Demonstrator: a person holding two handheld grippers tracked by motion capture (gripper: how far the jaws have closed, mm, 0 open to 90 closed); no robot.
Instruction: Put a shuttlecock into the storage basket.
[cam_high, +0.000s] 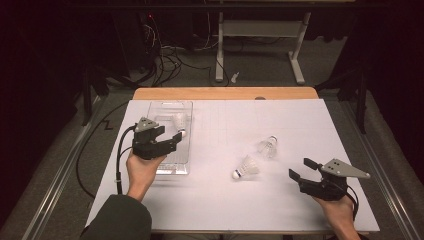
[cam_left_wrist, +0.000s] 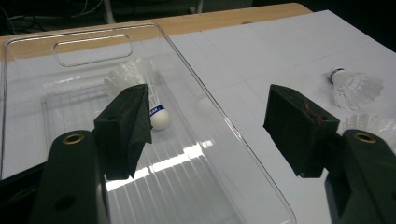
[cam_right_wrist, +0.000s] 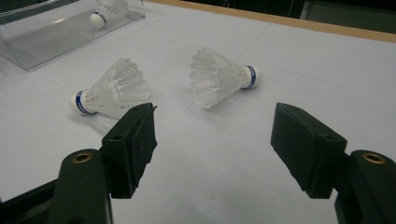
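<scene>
1. While the left gripper (cam_high: 172, 141) hovered with jaws apart over the clear tray (cam_high: 186, 107), one shuttlecock (cam_high: 180, 121) lay inside it.
2. Two shuttlecocks, the nearer (cam_right_wrist: 109, 91) and the farther (cam_right_wrist: 219, 77), lay right of the tray, before the right gripper (cam_right_wrist: 212, 140), its jaws spread and closer to them.
3. The nearer one's cork pointed back toward the tray.

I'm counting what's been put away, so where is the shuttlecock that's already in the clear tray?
In the high view, that shuttlecock lies inside the clear tray at the table's left, just beyond the left hand-held gripper, cork end toward the person.
</scene>
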